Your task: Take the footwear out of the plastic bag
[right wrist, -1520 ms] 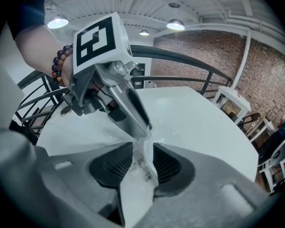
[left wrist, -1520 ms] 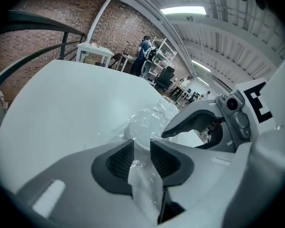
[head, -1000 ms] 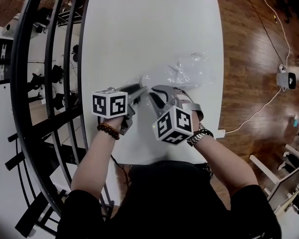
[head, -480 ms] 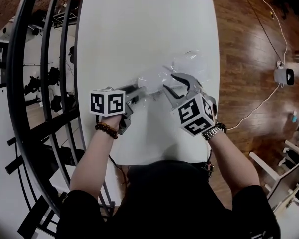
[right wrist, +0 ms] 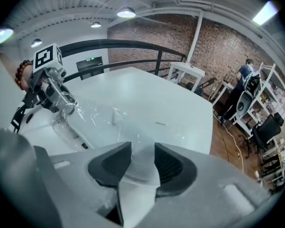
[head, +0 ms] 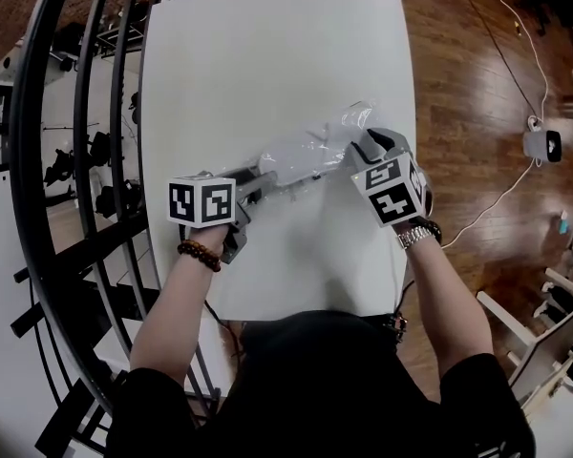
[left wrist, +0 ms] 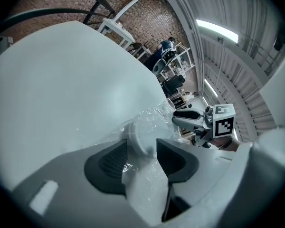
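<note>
A clear plastic bag (head: pixel 317 146) with white footwear (head: pixel 291 160) inside lies stretched across the white table (head: pixel 267 55) between my two grippers. My left gripper (head: pixel 265 177) is at the bag's left end. In the left gripper view a rounded white end of the footwear (left wrist: pixel 141 144), wrapped in film, fills the gap between the pads while the jaws are opening. My right gripper (head: pixel 365 145) is at the bag's right end, near the table's right edge. Its jaws are closing on a whitish fold of the bag (right wrist: pixel 141 163).
Black curved railing bars (head: pixel 38 208) run along the table's left side. Wooden floor (head: pixel 477 84) lies to the right, with a white cable and a small white device (head: pixel 544 145) on it. The person's torso is at the table's near edge.
My right gripper has left the spot beside the left gripper and gone right and farther out to the bag's other end. The bag now lies stretched between them. The left gripper has hardly moved.
</note>
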A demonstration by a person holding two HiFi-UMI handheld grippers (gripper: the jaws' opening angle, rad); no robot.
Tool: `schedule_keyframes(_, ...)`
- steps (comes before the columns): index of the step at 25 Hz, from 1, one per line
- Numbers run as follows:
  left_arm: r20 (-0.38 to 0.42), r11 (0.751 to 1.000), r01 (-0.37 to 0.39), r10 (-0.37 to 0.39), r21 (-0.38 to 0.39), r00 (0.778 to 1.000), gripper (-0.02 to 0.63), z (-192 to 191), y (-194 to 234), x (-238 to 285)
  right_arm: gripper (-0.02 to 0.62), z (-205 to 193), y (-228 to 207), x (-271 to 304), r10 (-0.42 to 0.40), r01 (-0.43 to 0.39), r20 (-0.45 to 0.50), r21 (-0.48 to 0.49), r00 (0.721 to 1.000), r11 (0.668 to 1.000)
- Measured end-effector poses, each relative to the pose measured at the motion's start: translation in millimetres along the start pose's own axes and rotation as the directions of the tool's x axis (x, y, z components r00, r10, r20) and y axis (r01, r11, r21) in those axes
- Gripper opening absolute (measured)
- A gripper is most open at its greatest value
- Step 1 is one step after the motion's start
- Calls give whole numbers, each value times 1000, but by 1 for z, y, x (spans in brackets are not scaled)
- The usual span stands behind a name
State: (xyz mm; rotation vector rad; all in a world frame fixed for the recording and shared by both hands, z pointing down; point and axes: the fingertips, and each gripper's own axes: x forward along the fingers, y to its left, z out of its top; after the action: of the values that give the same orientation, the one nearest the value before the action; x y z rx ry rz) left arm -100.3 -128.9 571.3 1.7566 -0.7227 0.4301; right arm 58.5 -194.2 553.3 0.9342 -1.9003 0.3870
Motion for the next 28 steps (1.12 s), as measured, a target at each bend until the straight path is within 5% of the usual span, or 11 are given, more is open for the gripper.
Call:
schedule_keyframes(12,19,992,71,-69,-108,997,218,4,-6,8,132,-3,-1,5,54,-57,33,81,998,995)
schedule_keyframes(19,68,982,121,-112,-146,991,109,10,-9,5,109,-2,-5,1,55,-59,47,85,997,995)
schedule_keyframes(28,145,972,145,-119,-183,982,86,24,-3,-23,83,1,-27,-9,-25,19,51,104,998,994)
